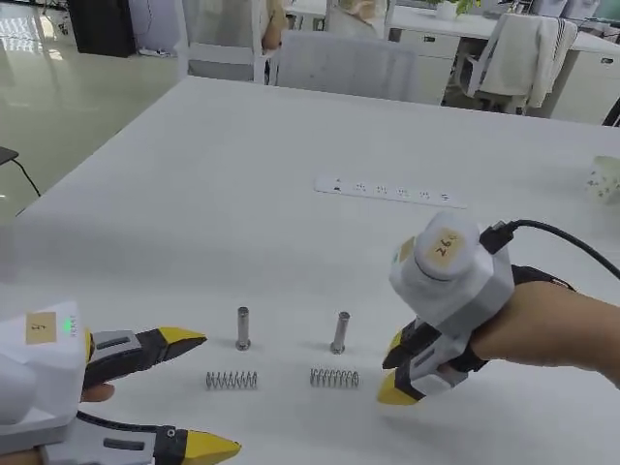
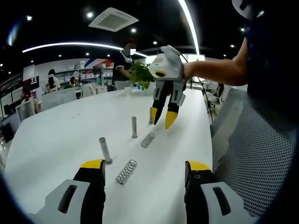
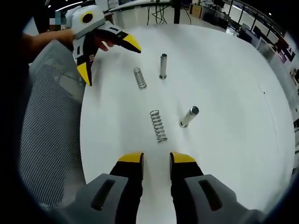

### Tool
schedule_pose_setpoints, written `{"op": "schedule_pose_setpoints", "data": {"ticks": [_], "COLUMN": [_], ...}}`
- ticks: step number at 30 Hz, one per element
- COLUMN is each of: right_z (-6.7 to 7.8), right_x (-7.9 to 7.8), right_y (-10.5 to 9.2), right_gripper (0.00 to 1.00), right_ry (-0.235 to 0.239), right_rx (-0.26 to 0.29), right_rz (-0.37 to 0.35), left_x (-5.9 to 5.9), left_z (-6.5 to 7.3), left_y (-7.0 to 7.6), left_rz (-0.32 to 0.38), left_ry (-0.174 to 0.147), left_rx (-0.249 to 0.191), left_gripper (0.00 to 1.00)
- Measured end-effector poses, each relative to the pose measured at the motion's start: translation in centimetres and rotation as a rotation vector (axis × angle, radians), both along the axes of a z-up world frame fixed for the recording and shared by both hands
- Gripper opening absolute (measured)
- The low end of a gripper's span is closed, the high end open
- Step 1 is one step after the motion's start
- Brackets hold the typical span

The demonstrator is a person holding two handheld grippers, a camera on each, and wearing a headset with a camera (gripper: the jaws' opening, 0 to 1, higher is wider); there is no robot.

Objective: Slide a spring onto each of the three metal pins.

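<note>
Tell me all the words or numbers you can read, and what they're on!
"26": handwritten on the round sticker atop the right gripper; any further digit is unclear.
Tan sticker on the left gripper: mark too blurred to read.
Power strip: markings too small to read.

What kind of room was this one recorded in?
Most likely an open-plan office: a long white table with a power strip on it, a mesh chair beside it, and a ceiling air-conditioning unit among strip lights.
</note>
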State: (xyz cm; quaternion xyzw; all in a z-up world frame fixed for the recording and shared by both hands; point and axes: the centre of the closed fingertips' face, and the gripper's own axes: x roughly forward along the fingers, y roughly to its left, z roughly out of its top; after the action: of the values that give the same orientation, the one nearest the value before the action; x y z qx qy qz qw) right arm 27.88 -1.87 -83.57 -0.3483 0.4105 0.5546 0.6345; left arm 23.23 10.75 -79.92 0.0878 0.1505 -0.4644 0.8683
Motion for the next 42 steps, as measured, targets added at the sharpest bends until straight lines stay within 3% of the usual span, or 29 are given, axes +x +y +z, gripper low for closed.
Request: {"op": "schedule_pose_setpoints", "data": {"ticks": [13, 25, 42], "right_z": [-1.2, -2.2, -2.5], "right_x": [0.6, 0.7, 0.8], "right_y": [2.1, 2.5, 2.4], "right_gripper": [0.18, 0.15, 0.08], "right_ry": [-0.003, -0.004, -0.017], "right_rx": [-0.011, -0.039, -0.068], "right_rz": [0.064, 0.099, 0.134], "left_x": [-0.2, -0.2, -0.3], "left_z": [-0.1, -0.1, 0.0], "left_y": [-0.3, -1.0, -1.5], "left_rz": [-0.009, -0.029, -0.052], "left_ry": [0.003, 0.003, 0.009], "left_rx": [-0.001, -0.003, -0.002], "left_gripper": [0.64, 0.62, 0.59]}}
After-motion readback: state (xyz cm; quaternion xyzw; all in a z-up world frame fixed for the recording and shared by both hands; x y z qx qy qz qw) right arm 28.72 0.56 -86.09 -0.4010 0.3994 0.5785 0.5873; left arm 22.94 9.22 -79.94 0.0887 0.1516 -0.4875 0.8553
